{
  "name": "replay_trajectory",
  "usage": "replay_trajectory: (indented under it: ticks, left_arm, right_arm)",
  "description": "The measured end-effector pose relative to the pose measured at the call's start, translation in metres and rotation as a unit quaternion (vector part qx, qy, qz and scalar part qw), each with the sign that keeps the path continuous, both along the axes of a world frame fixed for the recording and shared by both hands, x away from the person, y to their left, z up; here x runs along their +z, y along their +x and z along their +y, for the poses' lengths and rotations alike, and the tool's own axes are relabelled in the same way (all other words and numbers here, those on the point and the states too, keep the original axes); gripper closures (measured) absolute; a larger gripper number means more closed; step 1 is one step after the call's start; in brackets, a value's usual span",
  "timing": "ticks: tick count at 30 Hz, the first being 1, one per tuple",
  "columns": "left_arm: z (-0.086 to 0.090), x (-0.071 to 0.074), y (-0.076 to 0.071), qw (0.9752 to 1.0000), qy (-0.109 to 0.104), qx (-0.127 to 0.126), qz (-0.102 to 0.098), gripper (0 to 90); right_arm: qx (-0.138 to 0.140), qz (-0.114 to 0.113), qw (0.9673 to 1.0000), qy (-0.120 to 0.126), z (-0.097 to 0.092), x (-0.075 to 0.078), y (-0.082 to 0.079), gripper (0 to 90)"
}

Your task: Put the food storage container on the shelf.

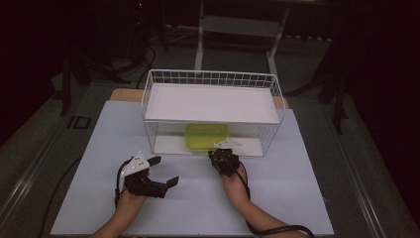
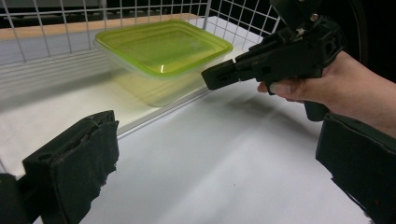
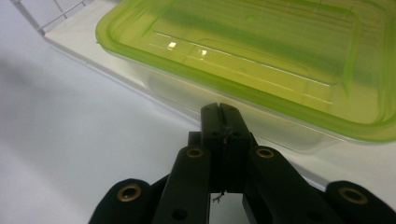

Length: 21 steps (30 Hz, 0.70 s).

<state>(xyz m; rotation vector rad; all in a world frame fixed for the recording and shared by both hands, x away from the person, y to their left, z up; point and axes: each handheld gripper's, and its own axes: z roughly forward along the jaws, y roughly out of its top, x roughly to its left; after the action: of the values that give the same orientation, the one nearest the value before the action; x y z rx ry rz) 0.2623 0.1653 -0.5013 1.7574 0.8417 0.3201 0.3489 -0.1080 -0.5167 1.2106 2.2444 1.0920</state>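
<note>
Dim room, pale table (image 1: 198,203) with a white wire basket (image 1: 148,99); a lime-lidded clear plastic box (image 1: 207,136) sits on the basket's lower shelf at the open front. It looks empty, light, rigid but slick, so the overhanging lid rim on the near side seems the best hold. Right gripper (image 3: 221,112) has jaws pressed together on nothing, tip just short of the box; left gripper (image 1: 165,172) rests spread wide on the table.

— How do my hands sit?

— My left gripper (image 1: 161,171) rests low with its jaws spread wide apart, nothing between them, my left hand (image 1: 130,198) wrapped round its body from behind.

— And the other?

— My right gripper (image 1: 222,154) points forward, jaws pressed together with nothing between them; my right hand (image 2: 327,86) grips its handle, forearm stretched out straight behind.
</note>
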Motion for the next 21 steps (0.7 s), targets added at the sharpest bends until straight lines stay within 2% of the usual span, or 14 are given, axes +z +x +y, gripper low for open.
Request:
replay_trajectory:
  ticks: [14,21]
  left_arm:
    - [0.0,-0.001,-0.001,1.0,-0.004,-0.003,0.0,0.0]
    - [0.0,0.0,-0.001,1.0,-0.004,-0.004,0.0,0.0]
  right_arm:
    - [-0.016,-0.009,0.9998,-0.002,0.006,-0.004,0.02,89.9]
    - [-0.021,-0.009,0.9997,0.006,0.011,-0.005,0.028,89.9]
